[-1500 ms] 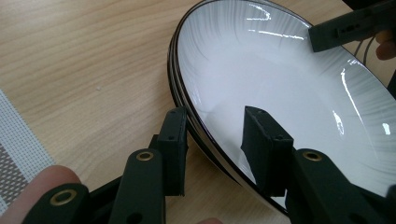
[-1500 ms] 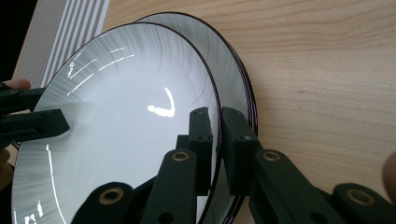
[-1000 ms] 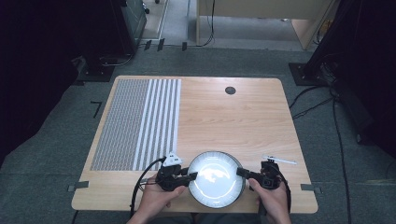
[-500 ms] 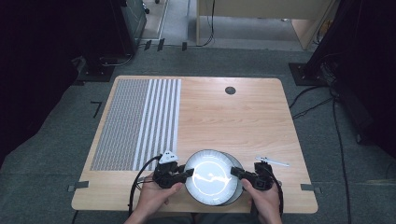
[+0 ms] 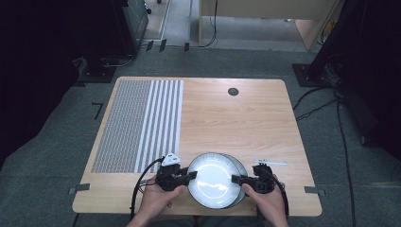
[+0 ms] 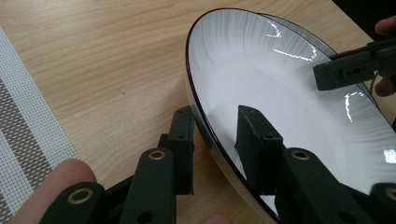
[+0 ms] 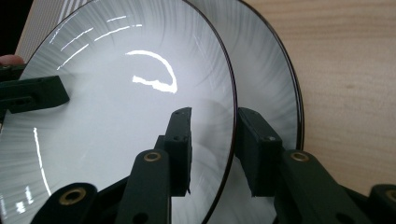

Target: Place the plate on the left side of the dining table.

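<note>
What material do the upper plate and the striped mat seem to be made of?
The upper plate looks like glazed ceramic: its glossy white surface shows sharp light reflections, and it has a thin dark rim. The striped mat looks like woven plastic or fabric, with a fine mesh texture.

Wooden table (image 5: 246, 118), grey carpet floor (image 5: 47, 156) (cables trailing), dark surroundings, pale desk (image 5: 265, 14) behind

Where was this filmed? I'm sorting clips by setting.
Probably a lab or recording room, not a home: a bare wooden table on grey carpet, loose cables across the floor, dark equipment stands around.
</note>
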Demonstrator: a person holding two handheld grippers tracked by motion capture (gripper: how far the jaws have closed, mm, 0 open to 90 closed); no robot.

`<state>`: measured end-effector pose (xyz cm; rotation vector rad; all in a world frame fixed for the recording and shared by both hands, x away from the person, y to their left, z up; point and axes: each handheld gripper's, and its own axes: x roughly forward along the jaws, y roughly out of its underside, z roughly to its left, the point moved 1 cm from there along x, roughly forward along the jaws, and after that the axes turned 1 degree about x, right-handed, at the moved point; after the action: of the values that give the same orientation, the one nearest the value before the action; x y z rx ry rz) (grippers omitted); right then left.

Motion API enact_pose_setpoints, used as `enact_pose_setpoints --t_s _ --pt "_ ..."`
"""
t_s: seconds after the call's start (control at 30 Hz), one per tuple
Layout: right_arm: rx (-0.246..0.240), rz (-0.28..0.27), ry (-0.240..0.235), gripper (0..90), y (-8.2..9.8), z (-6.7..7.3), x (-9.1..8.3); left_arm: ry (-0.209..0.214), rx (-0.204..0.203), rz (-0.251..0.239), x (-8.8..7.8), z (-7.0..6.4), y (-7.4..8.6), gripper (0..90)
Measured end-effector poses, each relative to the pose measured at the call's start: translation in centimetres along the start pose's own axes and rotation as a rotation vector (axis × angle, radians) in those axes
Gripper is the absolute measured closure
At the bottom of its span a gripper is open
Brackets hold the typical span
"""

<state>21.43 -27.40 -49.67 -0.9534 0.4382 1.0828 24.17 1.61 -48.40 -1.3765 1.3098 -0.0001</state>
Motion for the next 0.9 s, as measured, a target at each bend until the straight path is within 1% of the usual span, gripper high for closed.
enact_pose_setpoints --t_s 0.03,0.07,0.1,0.13,0.17,0.2,0.23,0.27,0.3,0.33,0.37,0.47,0.5,0.53,0.57,0.63,0.67,0.7,0.73,0.77,0.9 --pt "0.032 0.034 -0.006 68.0 -0.1 0.0 -0.1 0.002 -0.001 0.000 0.0 0.0 0.0 68.2" --pt "0.032 0.034 -0.006 68.0 -0.1 0.0 -0.1 0.002 -0.001 0.000 0.0 0.0 0.0 68.2" --pt "0.045 0.041 -0.026 68.1 0.0 -0.1 0.0 0.004 -0.002 0.000 0.0 0.0 0.0 68.2" --pt "0.045 0.041 -0.026 68.1 0.0 -0.1 0.0 0.004 -0.002 0.000 0.0 0.0 0.0 68.2" --pt "0.070 0.029 -0.030 70.1 0.0 -0.1 0.1 0.004 -0.002 -0.001 0.0 0.0 0.0 68.1" --pt "0.070 0.029 -0.030 70.1 0.0 -0.1 0.1 0.004 -0.003 -0.001 0.0 0.0 0.0 68.1" --pt "0.093 0.020 -0.037 73.3 0.0 -0.3 0.2 0.004 -0.008 -0.004 0.0 0.0 0.1 68.1" --pt "0.093 0.020 -0.037 73.3 0.0 -0.3 0.2 0.004 -0.008 -0.004 0.0 0.0 0.1 68.1" --pt "0.120 0.003 -0.041 77.0 0.1 -0.5 0.3 0.009 -0.015 -0.007 0.0 0.1 0.1 68.0" --pt "0.120 0.003 -0.041 77.0 0.1 -0.5 0.3 0.009 -0.015 -0.007 0.0 0.1 0.1 68.1" --pt "0.134 -0.017 -0.043 79.3 0.2 -0.6 0.4 0.014 -0.021 -0.008 0.0 0.2 0.1 68.1" --pt "0.142 -0.030 -0.047 80.0 0.2 -0.7 0.5 0.017 -0.028 -0.008 0.0 0.2 0.1 68.2" --pt "0.162 -0.043 -0.056 80.9 0.3 -0.8 0.5 0.020 -0.031 -0.009 -0.1 0.2 0.1 68.3" --pt "0.162 -0.043 -0.056 80.9 0.3 -0.8 0.5 0.020 -0.031 -0.009 -0.1 0.2 0.1 68.6" --pt "0.168 -0.046 -0.062 81.5 0.3 -0.8 0.4 0.029 -0.042 -0.009 -0.1 0.3 0.1 68.6" --pt "0.195 -0.078 -0.095 84.0 0.1 -0.8 0.0 0.041 -0.057 -0.017 -0.4 0.5 -0.1 71.4" --pt "0.195 -0.078 -0.095 84.0 0.1 -0.8 0.0 0.041 -0.057 -0.017 -0.4 0.5 -0.1 72.0" --pt "0.208 -0.104 -0.118 85.0 0.0 -0.8 -0.5 0.048 -0.062 -0.025 -0.6 0.6 -0.2 72.8" --pt "0.208 -0.104 -0.118 85.0 0.0 -0.8 -0.5 0.048 -0.062 -0.025 -0.6 0.6 -0.2 73.0" --pt "0.193 -0.119 -0.109 84.9 0.0 -0.6 -0.7 0.045 -0.058 -0.028 -0.7 0.6 -0.2 73.1" --pt "0.186 -0.140 -0.100 84.9 0.1 -0.3 -0.7 0.047 -0.061 -0.029 -0.8 0.6 -0.2 73.1"
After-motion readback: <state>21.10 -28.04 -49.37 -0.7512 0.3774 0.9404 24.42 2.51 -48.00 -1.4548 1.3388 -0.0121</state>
